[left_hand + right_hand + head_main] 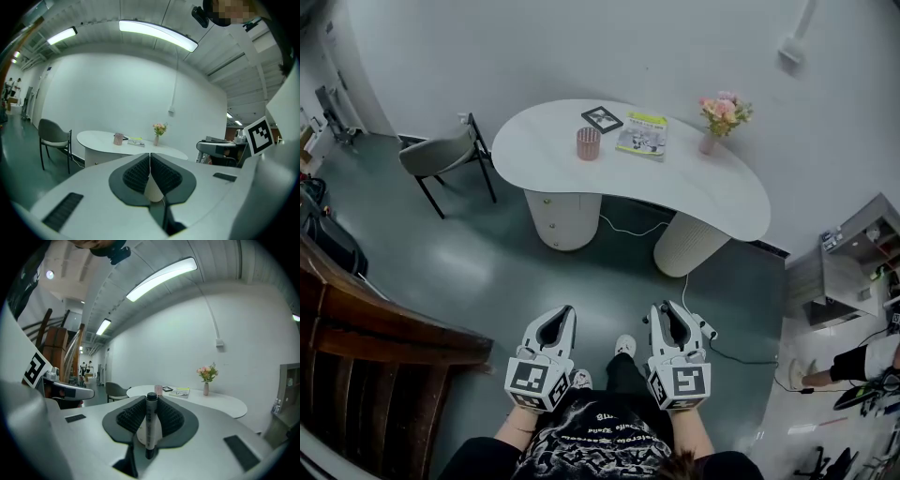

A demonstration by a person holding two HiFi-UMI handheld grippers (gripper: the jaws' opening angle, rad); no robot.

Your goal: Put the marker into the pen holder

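Close at waist level, side by side: two grippers. Left gripper (563,317) with jaws pressed together, pads touching and holding no object. Right gripper (665,314) with jaws partly spread and pinching the marker (150,427) (pale barrel, black cap) upright between the ribbed pads, cap end poking above them. One marker only, clamped there and well apart from the pen holder.

Just below and between the grippers, two white shoes (624,345) on grey floor. At near left, a dark wooden railing (375,328).

Further out, between grippers and table, open floor crossed by one thin cable (628,230).

Beyond that, one white curved table (712,202) on two round pedestals. On top, from left to right: one pink pen holder (588,142) standing upright, one black-framed square tag (602,119) just behind it, one yellow-green booklet (642,134) lying flat beside, one vase of pink flowers (724,117) near the far edge.

Left of the table, one grey chair (441,155) on black legs.
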